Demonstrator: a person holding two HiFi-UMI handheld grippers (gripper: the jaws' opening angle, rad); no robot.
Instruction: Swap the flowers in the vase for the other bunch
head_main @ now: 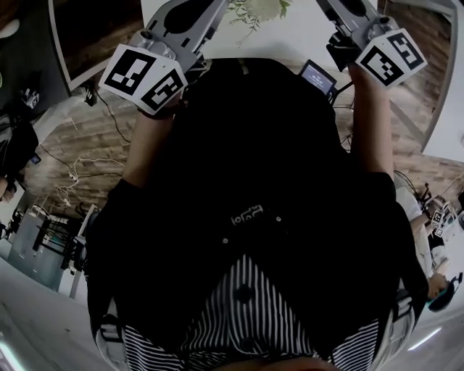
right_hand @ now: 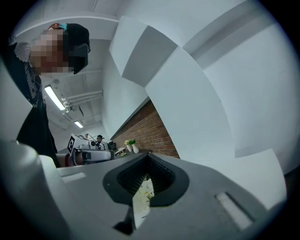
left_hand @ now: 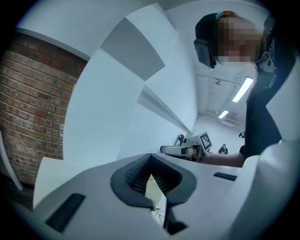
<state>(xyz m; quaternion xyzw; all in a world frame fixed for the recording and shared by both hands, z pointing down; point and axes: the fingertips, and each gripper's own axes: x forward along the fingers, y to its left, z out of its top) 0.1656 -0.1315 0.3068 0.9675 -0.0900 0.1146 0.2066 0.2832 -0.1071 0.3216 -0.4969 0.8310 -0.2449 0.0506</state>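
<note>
Right gripper view: right gripper (right_hand: 148,173) jaws pressed together, nothing between them. Left gripper (left_hand: 151,172) likewise closed and empty. Both reach over the near edge of the white table (head_main: 304,36). Flowers (head_main: 257,10) show on the table between them, at the head view's top edge. Brick wall (left_hand: 28,93) stands on the left. Wood floor (head_main: 87,152) lies open beside the table.

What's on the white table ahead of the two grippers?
On the white table, only some white flowers with green leaves show at the head view's top edge. The rest lies beyond the picture; whether they stand in a vase cannot be seen.
</note>
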